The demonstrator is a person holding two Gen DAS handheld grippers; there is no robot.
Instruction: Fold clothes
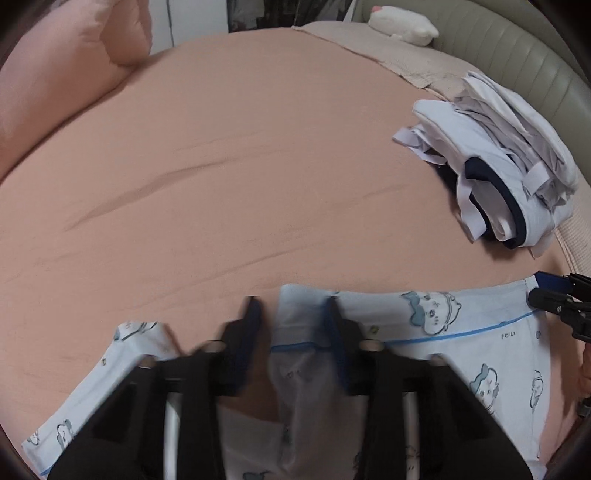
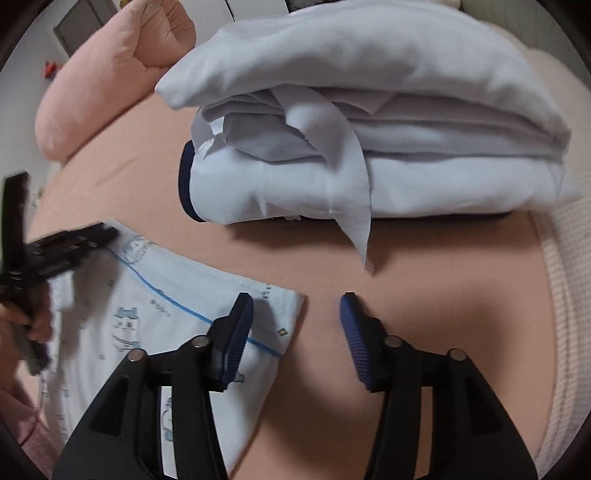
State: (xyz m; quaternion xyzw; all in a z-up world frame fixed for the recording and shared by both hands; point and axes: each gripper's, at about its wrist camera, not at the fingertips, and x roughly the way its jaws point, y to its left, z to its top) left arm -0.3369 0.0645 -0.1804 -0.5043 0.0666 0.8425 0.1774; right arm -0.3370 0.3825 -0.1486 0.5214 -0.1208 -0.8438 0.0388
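A pale blue garment with cartoon prints and a thin blue stripe point(image 1: 461, 332) lies flat on the pink bed sheet point(image 1: 240, 166). My left gripper point(image 1: 291, 314) is open over the garment's far edge, with a raised fold of the cloth between its fingers. My right gripper point(image 2: 297, 314) is open at the garment's right corner point(image 2: 284, 306); its left finger point(image 2: 236, 332) is over the cloth and its right finger point(image 2: 356, 339) is over bare sheet. The right gripper's tips also show in the left wrist view point(image 1: 554, 295), and the left gripper shows in the right wrist view point(image 2: 74, 240).
A stack of folded white and pale blue clothes with navy trim point(image 2: 369, 147) sits just beyond the garment, at the right in the left wrist view point(image 1: 509, 166). A pink pillow point(image 2: 110, 74) lies at the far left. A white plush toy point(image 1: 402, 24) rests by the padded headboard point(image 1: 517, 55).
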